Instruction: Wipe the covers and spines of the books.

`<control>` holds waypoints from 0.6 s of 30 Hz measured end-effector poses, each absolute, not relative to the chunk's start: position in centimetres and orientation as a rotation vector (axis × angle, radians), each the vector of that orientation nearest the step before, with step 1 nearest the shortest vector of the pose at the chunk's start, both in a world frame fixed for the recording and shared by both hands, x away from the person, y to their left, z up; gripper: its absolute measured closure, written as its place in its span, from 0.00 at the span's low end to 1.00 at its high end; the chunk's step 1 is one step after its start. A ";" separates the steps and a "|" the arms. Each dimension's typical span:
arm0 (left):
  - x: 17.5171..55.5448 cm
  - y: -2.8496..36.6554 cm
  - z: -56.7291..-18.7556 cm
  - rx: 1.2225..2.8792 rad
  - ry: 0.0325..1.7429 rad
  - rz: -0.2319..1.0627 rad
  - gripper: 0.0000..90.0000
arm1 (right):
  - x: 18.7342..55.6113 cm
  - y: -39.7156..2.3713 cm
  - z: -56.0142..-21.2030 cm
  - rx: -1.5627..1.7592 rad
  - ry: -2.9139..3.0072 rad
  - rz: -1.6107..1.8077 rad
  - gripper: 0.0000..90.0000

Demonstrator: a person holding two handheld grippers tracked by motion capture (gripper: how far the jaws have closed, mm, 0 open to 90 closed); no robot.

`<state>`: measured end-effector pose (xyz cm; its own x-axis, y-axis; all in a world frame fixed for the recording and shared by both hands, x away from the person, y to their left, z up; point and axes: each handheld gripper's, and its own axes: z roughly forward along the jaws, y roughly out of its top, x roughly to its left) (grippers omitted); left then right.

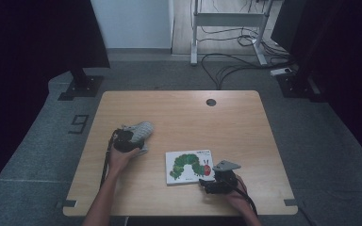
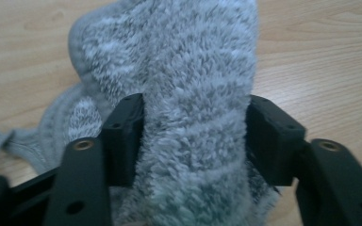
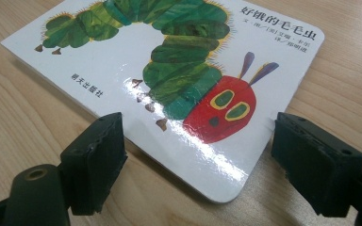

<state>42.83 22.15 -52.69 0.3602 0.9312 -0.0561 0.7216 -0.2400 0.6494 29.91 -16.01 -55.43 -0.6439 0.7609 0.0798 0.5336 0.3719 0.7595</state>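
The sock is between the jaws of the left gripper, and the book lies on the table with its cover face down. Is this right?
Not quite. The book lies cover up: the right gripper view shows its caterpillar picture and title. The rest holds: the sock is between the jaws of the left gripper, on the table.

Lab: black curtains (image 1: 37, 33); floor cables (image 1: 235, 66)

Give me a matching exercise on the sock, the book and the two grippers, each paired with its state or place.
Things:
1. fuzzy grey sock
2. picture book
3. left gripper
4. right gripper

States:
A. fingers apart, at the book's corner
B. lies flat on the table
C. squeezed between two fingers
D. fingers pressed on the sock

Pairs: 1-C, 2-B, 3-D, 4-A
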 end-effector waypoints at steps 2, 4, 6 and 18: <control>42.9 22.3 -52.8 2.025 1.436 0.461 0.56 | 29.9 -16.0 -55.4 1.144 2.350 1.139 0.20; 42.9 22.5 -52.9 2.026 1.432 0.466 0.62 | 29.8 -16.0 -55.4 1.143 2.350 1.137 0.20; 42.9 22.7 -53.1 2.015 1.428 0.460 0.67 | 29.8 -16.0 -55.4 1.143 2.349 1.137 0.20; 42.5 23.2 -52.7 1.967 1.432 0.415 0.81 | 29.8 -16.0 -55.4 1.143 2.349 1.137 0.20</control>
<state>42.55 23.24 -52.70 0.3499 0.9286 -0.1234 0.7188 -0.1817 0.6710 29.83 -15.98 -55.44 -0.6424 0.7626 0.0761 0.5327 0.3729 0.7597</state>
